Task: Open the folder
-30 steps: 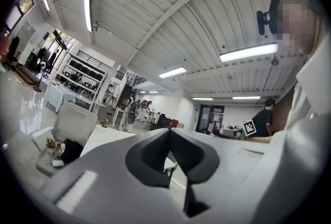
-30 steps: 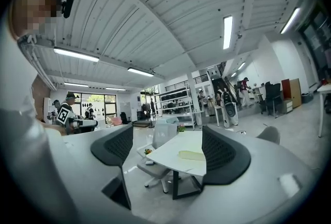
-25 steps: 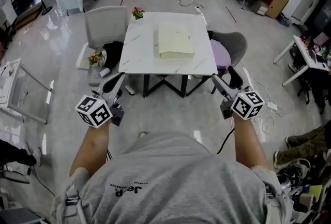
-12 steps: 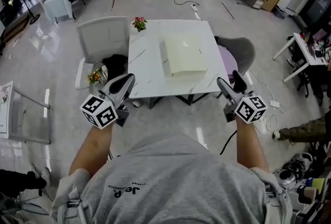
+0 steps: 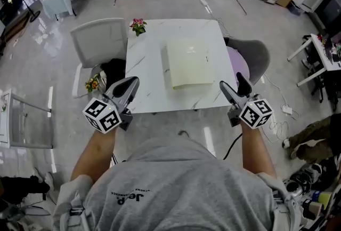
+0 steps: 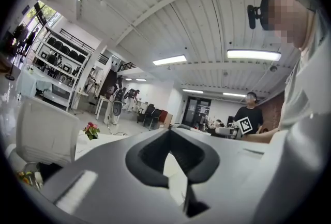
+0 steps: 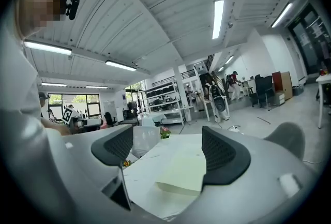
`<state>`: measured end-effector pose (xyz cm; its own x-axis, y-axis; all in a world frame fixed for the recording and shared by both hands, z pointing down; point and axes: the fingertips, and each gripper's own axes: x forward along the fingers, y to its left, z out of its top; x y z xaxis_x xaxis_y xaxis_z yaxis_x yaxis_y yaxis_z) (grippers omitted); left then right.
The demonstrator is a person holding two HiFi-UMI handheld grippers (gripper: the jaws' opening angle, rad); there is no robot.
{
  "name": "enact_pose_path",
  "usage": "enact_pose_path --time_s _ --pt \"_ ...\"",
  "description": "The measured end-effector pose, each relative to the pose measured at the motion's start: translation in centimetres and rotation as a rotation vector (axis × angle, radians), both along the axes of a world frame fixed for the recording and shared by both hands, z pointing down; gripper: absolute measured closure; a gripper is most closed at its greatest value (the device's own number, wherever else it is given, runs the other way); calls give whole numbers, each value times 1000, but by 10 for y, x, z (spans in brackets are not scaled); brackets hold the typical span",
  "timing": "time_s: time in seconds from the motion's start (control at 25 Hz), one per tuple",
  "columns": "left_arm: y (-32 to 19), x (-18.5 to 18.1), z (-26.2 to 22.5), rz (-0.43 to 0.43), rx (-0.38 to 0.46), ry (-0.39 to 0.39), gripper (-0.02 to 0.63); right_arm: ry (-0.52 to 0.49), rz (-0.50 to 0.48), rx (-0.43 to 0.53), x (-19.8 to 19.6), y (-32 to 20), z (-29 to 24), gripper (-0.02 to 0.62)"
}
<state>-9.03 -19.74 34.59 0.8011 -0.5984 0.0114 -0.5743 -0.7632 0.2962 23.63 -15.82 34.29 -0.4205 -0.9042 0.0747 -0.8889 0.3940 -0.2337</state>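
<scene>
A pale yellow folder [image 5: 189, 64] lies shut and flat on the white marble table [image 5: 146, 64], right of the table's middle. Both grippers hang in the air short of the table's near edge, touching nothing. My left gripper [image 5: 129, 84] is over the near left corner with its jaws together and nothing between them; in the left gripper view [image 6: 173, 151] the pads meet. At the near right corner my right gripper [image 5: 232, 81] is open. Between its spread pads [image 7: 225, 155], the right gripper view shows the folder [image 7: 183, 171] ahead.
A small pot of pink flowers [image 5: 137, 25] stands on the table's far left corner. A white chair [image 5: 98, 40] with a black bag [image 5: 113, 69] is on the left, a grey chair with a purple cushion [image 5: 250, 56] on the right. Cables [image 5: 274, 115] lie on the floor.
The table and folder have come nearer and lower in the head view as the person stepped up to it. Both grippers kept their pose and their jaws' state.
</scene>
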Motion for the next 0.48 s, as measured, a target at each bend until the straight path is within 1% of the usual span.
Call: enact_pose_path --time_s 0.28,0.36,0.48 --pt "-51 68 15 -56 -14 -38 552 -36 -106 -36 54 -77 29 202" --pt "-64 79 19 -65 -20 -44 552 -55 -120 -48 60 -93 39 202" --pt "-75 87 28 -58 -36 -47 552 -83 -123 -75 61 -103 54 202"
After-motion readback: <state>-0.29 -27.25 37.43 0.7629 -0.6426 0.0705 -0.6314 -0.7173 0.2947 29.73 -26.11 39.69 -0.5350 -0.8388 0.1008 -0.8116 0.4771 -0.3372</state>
